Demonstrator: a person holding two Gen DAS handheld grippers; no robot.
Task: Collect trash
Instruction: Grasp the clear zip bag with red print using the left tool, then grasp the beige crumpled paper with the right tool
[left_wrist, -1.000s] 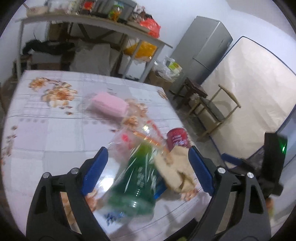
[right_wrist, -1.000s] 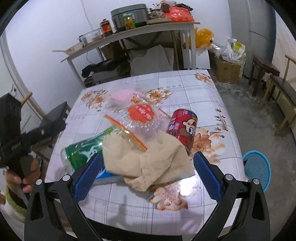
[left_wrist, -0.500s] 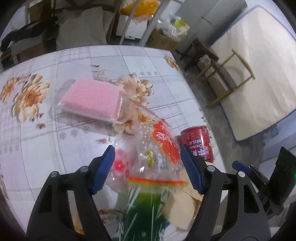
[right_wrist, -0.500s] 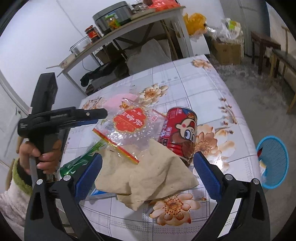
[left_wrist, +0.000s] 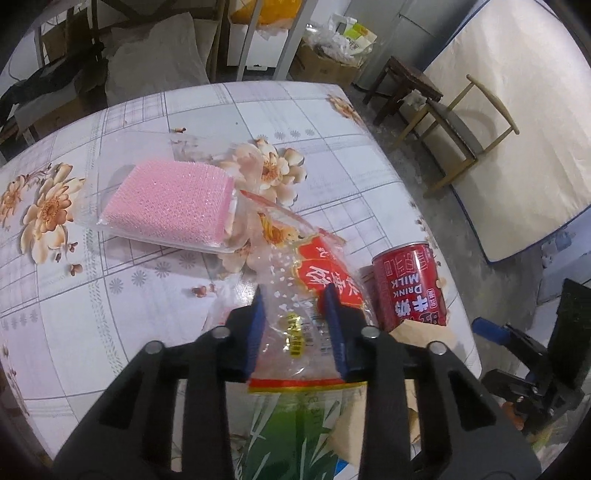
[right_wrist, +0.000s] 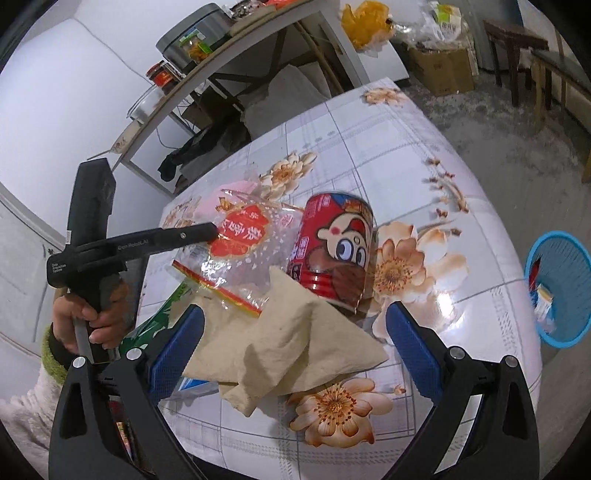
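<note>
Left wrist view: left gripper (left_wrist: 293, 325), jaws just closing, pinched on the clear snack bag (left_wrist: 303, 295)
Pink sponge pack (left_wrist: 170, 203): far left on the floral table (left_wrist: 92, 314), just beyond the bag
Green wrapper (left_wrist: 291, 435): under the bag's near end
Red milk can (left_wrist: 410, 288): upright, right of the bag, touching it
Right gripper (right_wrist: 295, 354): spread wide, empty, straddling the brown paper napkin (right_wrist: 291, 350)
Napkin: leans against the can, overlaps the bag's edge
Blue basket (right_wrist: 561, 291): on the floor, far right, well apart
</note>
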